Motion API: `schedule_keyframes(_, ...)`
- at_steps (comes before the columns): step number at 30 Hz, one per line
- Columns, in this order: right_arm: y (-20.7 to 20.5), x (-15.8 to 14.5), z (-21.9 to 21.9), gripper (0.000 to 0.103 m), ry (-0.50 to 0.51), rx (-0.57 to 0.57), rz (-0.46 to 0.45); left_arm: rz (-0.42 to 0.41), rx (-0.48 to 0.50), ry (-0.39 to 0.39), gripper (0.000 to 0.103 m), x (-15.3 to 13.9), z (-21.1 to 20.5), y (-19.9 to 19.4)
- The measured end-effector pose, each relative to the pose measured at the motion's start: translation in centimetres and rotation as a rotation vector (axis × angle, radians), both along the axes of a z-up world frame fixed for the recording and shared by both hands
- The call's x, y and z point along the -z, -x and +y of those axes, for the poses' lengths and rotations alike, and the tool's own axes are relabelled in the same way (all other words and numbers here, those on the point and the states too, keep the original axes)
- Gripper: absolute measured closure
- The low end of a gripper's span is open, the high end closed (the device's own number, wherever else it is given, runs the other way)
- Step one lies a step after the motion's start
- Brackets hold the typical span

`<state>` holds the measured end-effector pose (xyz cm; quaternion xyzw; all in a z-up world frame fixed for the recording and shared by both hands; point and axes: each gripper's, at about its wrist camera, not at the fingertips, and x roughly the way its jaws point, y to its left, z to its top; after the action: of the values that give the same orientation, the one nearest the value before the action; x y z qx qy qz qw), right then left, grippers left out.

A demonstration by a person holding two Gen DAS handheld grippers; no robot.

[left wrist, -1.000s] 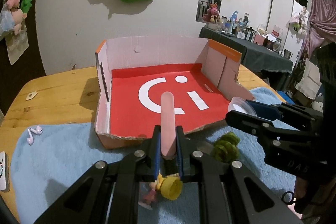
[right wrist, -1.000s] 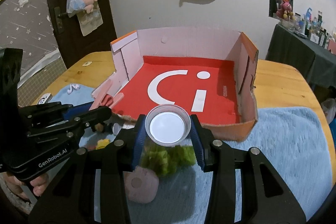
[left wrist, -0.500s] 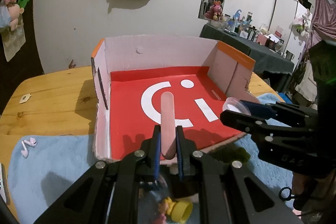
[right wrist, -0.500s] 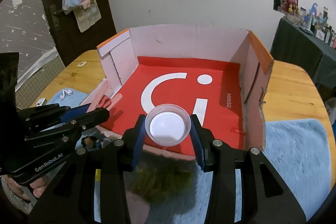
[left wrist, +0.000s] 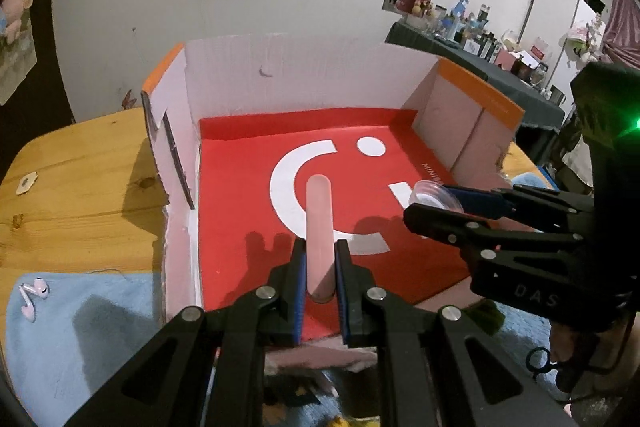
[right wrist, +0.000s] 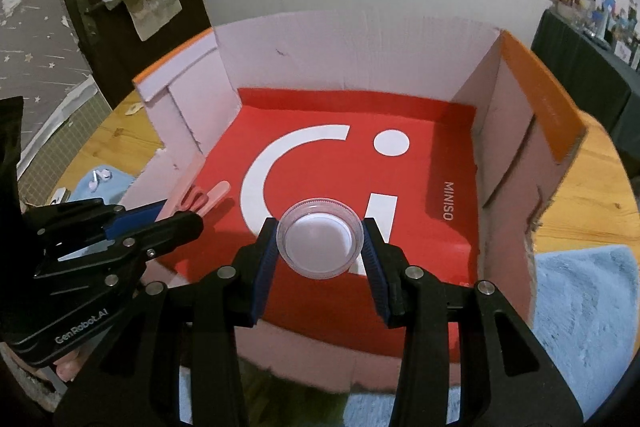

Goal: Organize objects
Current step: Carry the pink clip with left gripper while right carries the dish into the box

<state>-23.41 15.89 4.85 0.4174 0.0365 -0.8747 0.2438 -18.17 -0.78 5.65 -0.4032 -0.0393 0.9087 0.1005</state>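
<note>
1. The cardboard box (right wrist: 360, 59) sits open on the wooden table (left wrist: 80, 167) — red floor bare.
2. My right gripper (right wrist: 320, 239) pinches a round clear dish (right wrist: 320, 241) above the box's near edge.
3. My left gripper (left wrist: 319, 267) clamps a pink tube (left wrist: 319, 227) — also over that near edge.

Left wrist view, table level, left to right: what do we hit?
earbuds → box's left wall → pink tube in the left gripper → clear round lid in the right gripper

One box (right wrist: 360, 67), two earbuds (left wrist: 34, 297)
</note>
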Motion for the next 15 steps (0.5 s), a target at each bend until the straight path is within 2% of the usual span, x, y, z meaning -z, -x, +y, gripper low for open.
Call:
schedule_keyframes(9, 1.1, 0.6, 0.0, 0.064, -0.036, 0.021, 0.0, -0.066, 0.013, 0.02, 0.09, 1.3, 0.1, 1.5)
schedule_keyframes(15, 1.7, 1.2, -0.2, 0.064, -0.05, 0.021, -0.017, -0.1, 0.022, 0.02, 0.09, 1.2, -0.1, 2.3)
